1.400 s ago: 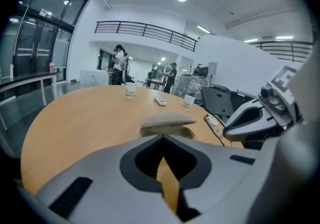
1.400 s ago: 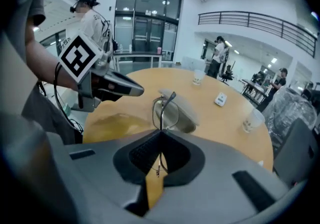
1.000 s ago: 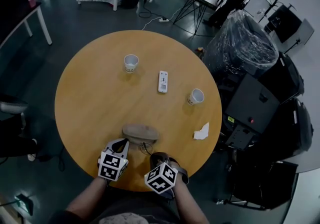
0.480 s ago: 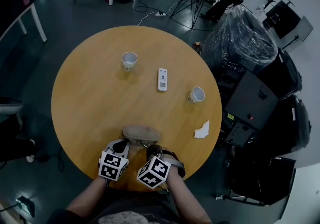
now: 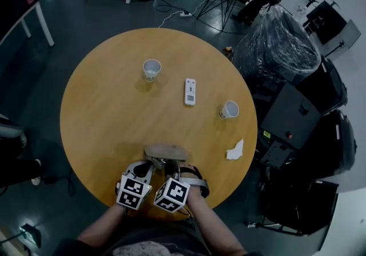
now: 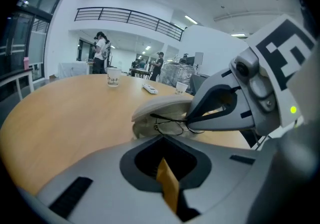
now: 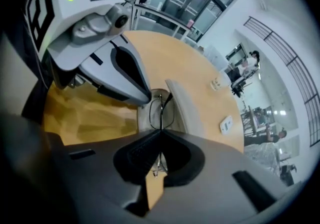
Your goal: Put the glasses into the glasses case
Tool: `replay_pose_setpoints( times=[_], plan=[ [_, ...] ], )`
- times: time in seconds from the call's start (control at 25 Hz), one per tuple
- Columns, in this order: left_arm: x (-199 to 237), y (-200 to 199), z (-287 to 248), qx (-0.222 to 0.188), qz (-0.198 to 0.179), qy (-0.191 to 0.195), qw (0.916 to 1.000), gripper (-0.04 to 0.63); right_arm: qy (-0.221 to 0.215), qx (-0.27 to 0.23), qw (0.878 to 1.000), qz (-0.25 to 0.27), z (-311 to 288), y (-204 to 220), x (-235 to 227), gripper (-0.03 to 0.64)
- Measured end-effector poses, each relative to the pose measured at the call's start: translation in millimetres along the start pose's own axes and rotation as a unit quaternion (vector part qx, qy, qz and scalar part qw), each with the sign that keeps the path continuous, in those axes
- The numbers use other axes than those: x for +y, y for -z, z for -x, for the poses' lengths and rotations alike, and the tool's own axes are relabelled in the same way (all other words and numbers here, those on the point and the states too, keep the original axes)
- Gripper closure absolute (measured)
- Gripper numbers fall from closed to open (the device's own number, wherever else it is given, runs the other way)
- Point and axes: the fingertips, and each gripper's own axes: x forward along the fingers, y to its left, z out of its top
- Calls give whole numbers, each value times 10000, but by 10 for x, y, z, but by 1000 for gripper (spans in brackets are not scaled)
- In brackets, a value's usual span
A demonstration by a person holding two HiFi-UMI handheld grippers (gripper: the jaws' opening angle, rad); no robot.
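Round table, near edge: open case, long axis crosswise, lies straight ahead of both grippers. My right gripper, clamped on the glasses, holds them at the case's mouth. My left gripper, closed and empty, sits just beside the case.

Table matt wood; glasses thin metal wire; case matt, prob. cloth.

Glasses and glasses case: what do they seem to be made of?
Glasses: thin dark wire rims, probably metal, with clear lenses.
Glasses case: matte grey-beige shell without shine, perhaps fabric or faux leather over a stiff form; this is uncertain.
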Motion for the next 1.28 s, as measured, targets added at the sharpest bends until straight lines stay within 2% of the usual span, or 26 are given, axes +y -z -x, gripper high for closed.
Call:
replay_pose_setpoints(
  times=[0.16, 0.36, 0.68, 1.08, 1.28],
  plan=[
    [-13, -2, -7, -4, 40, 58, 10000, 589, 151, -94, 9994, 297, -98, -39, -31, 627],
    [-7, 8, -10, -14, 85, 115, 9999, 589, 51, -110, 9992, 394, -226, -24, 41, 627],
    [-5, -5, 3, -17, 93, 198, 9998, 589, 141, -135, 9981, 591, -322, -61, 37, 627],
    [3, 8, 23, 33, 65, 282, 9996, 589, 287, -360, 9986, 257, -253, -106, 8, 609],
    [-1, 20, -14, 49, 28, 196, 9998, 589, 269, -516, 9982, 153, -244, -91, 26, 586]
  ],
)
